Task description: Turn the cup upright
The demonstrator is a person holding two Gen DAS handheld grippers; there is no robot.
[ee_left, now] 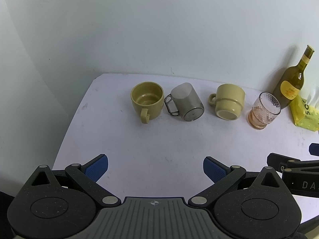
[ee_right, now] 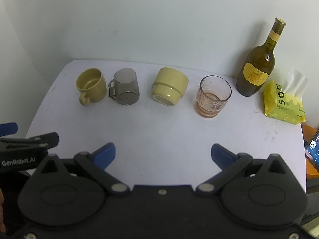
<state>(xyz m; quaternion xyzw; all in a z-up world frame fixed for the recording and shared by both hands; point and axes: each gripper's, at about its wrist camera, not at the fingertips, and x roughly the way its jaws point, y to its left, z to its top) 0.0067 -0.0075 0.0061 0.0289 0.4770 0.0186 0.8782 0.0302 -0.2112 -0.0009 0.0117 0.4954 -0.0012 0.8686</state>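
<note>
- Yellow-green and upside down, the cup (ee_right: 170, 86) that seems most in need of flipping rests on its rim near the middle of the row, its pale base tipped toward me. I take it as my landmark.
- To the left of that cup is a grey see-through mug (ee_right: 124, 89), also bottom-up, and beyond it a second yellow-green mug (ee_right: 91, 86) already standing mouth-up. Either inverted one could be the target; I cannot tell which from the task wording.
- To the right of the cup stands a pink glass (ee_right: 213, 98), upright; farther right are a bottle (ee_right: 257, 67) and a yellow tissue pack (ee_right: 283, 103).
- All sit on the white tabletop (ee_right: 159, 127), toward its far edge, well apart from both tools.
- My right tool (ee_right: 163, 153) is spread wide, blue pads empty, touching nothing, pointing roughly at the cup.
- My left tool (ee_left: 155, 167) is equally wide and empty, aimed more at the grey mug.
- To do this well, I judge I should come in level with the cup's side wall, pinch across the thicker lower band rather than the tapered base, and lift clear before rolling my wrist.
- The handle (ee_left: 212, 99) is on the cup's left side, so one pad may have to avoid it.
- Glazed ceramic will likely slip; a firm, centred pinch matters, and the glass just beside it leaves little room for swinging.
</note>
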